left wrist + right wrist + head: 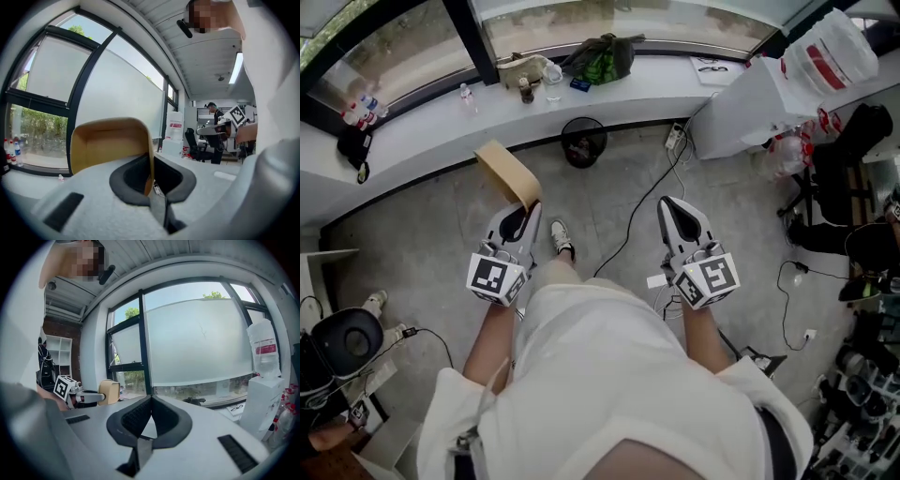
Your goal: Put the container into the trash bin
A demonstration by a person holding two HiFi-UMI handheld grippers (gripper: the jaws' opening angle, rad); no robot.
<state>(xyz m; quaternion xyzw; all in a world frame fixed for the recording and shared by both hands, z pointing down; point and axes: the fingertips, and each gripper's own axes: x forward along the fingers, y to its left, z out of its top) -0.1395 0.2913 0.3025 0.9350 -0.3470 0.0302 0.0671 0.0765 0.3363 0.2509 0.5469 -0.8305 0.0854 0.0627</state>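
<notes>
Tan open-topped container [508, 173], rounded corners

- Container [107, 139]: tan paperboard, matt and smooth, the same plain brown inside.
- Left gripper [528, 212], right gripper [669, 202]: light-grey plastic shells, matt, faintly grainy.
- Pads [134, 417]: black, rubbery-looking, finely ribbed.
- Marker cube [498, 277]: flat black-and-white print, no gloss.
- Trash bin [583, 141]: black, mesh-like wall.
- Floor [422, 253]: grey, mottled, matt, concrete-looking.
- Window ledge [441, 127]: smooth white.
- Shirt [609, 375]: white cloth in soft folds.
</notes>
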